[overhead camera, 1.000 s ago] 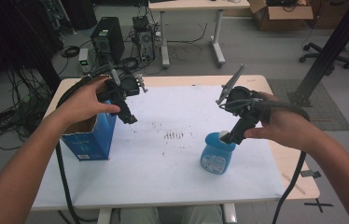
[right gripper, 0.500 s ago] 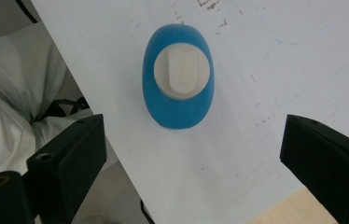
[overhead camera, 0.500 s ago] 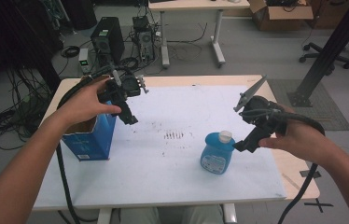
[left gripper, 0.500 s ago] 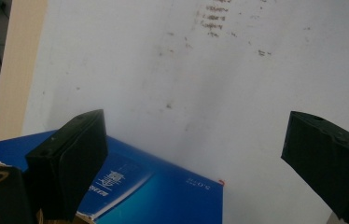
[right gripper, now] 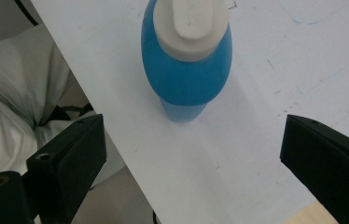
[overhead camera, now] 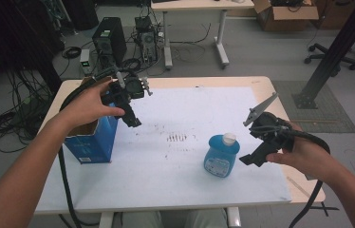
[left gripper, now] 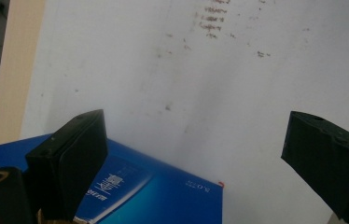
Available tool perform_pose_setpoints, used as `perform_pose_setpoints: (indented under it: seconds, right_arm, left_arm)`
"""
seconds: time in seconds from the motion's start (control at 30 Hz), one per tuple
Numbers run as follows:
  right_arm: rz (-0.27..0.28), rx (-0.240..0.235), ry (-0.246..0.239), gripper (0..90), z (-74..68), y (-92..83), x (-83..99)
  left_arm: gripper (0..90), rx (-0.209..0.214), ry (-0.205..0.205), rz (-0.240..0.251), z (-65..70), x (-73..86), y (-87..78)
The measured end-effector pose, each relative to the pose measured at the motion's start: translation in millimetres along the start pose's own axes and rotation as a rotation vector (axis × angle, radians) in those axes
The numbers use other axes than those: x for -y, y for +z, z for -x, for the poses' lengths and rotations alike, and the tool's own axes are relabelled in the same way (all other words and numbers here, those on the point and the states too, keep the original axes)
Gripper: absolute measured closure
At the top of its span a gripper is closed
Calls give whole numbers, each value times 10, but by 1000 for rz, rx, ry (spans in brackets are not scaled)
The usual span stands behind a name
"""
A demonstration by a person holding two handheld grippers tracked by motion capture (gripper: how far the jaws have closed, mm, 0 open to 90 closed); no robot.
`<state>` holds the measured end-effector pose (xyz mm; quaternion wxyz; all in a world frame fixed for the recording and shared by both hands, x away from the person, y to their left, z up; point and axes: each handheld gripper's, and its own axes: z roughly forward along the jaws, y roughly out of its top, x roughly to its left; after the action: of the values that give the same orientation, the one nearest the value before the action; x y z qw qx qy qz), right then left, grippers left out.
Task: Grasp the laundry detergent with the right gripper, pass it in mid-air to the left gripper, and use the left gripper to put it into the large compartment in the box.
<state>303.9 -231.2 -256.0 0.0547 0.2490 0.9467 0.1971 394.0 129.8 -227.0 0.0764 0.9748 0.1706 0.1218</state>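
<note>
A blue bottle (overhead camera: 220, 156) with a white cap (overhead camera: 230, 138) stands upright on the white sheet, right of centre. My right gripper (overhead camera: 254, 154) hangs just to its right, open and empty. In the right gripper view the bottle (right gripper: 185, 70) stands ahead of the wide-apart jaws of the right gripper (right gripper: 191, 130), near the table's front edge. An open blue box (overhead camera: 92, 140) stands at the left. My left gripper (overhead camera: 132, 118) hovers over the box's right side, open and empty. The box's blue side (left gripper: 163, 196) lies below the jaws of the left gripper (left gripper: 196, 130).
The white sheet (overhead camera: 166, 171) covers most of the wooden table (overhead camera: 308, 190) and bears brown smudges (overhead camera: 180, 137) at its middle. Behind the table are a computer tower (overhead camera: 105, 40), floor cables, another table (overhead camera: 194, 7) and a black post (overhead camera: 337, 52).
My right gripper has come off the bottle's top and drawn back to the right, open. The bottle stays standing. The left gripper has barely moved.
</note>
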Motion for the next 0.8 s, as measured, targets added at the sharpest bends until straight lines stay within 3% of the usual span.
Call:
perform_pose_setpoints:
  seconds: [0.23, 0.33, 0.6, 0.8]
  right_arm:
    - [46, 9, 9, 73, -11, 63, 88]
    - [108, 16, 17, 73, -19, 86, 152]
    - [190, 34, 35, 73, -27, 145, 284]
    - [216, 36, 45, 73, -55, 232, 363]
  left_arm:
    - [72, 0, 9, -2, 10, -13, 9]
    - [72, 2, 11, 0, 21, -21, 10]
    - [73, 0, 9, 2, 19, -16, 10]
    - [73, -1, 9, 2, 23, -17, 6]
